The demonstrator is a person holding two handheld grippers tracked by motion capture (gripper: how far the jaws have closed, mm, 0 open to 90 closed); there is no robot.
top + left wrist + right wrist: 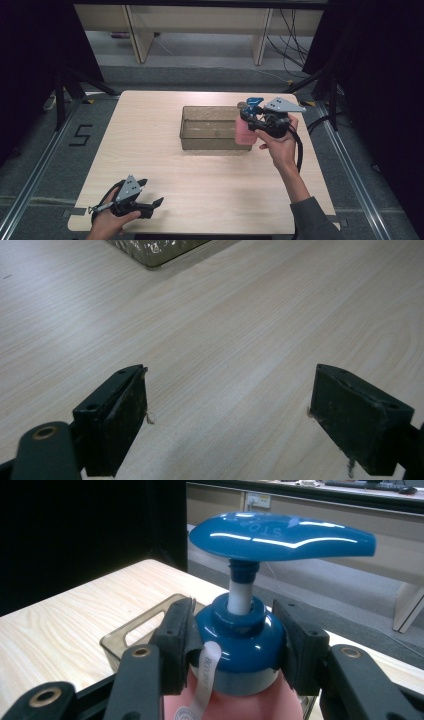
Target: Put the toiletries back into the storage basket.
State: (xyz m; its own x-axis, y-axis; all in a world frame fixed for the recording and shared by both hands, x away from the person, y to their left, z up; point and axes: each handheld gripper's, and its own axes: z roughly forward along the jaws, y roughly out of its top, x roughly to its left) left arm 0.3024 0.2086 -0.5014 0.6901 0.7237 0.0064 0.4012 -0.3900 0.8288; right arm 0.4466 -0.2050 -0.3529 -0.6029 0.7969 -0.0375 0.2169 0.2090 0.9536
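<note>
A pink pump bottle with a blue pump head hangs upright over the right end of a clear brownish bin. My right gripper is shut on it. In the right gripper view the two black pads press on either side of the bottle's blue collar, and a handle cutout of the bin shows below. My left gripper rests at the table's front left corner in a hand. Its jaws stand wide open with only bare wood between them.
The light wooden table ends just in front of the left gripper. A corner of the bin shows far ahead in the left gripper view. Black tripod legs and cables stand on the floor beyond the table.
</note>
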